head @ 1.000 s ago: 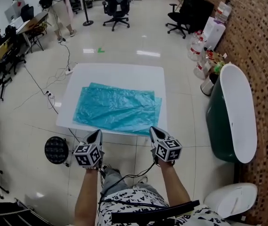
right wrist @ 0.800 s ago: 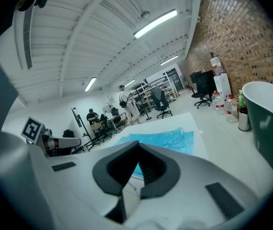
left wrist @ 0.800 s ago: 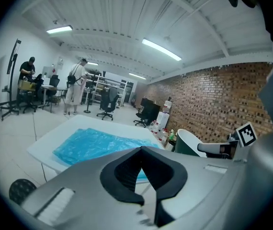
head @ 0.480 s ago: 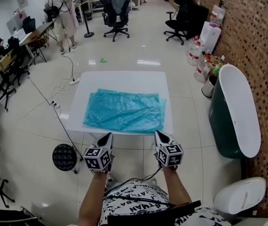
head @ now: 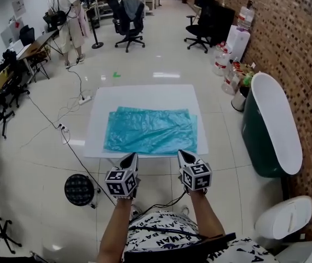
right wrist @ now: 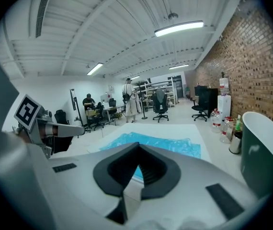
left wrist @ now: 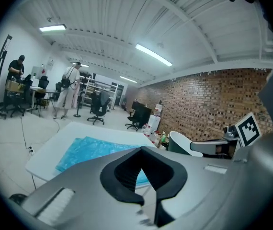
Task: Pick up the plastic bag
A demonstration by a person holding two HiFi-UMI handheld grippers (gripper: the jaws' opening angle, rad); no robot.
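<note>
Over the last second both my grippers have drawn up to the table: in the head view the left gripper (head: 130, 158) and the right gripper (head: 182, 154) now have their tips at its near edge, side by side and apart from each other. Each pair of jaws is pressed together with nothing between them (both gripper views show the tips meeting in a point). Just beyond them the teal plastic bag (head: 151, 130) lies spread flat on the white table (head: 145, 93), untouched, reaching close to the near and right edges. Right of the table stands a dark green tub (head: 279, 119) with a white rim; on the floor at my left sits a round black disc (head: 79, 189); far off a person (head: 64, 12) stands near some office chairs (head: 127, 12)
</note>
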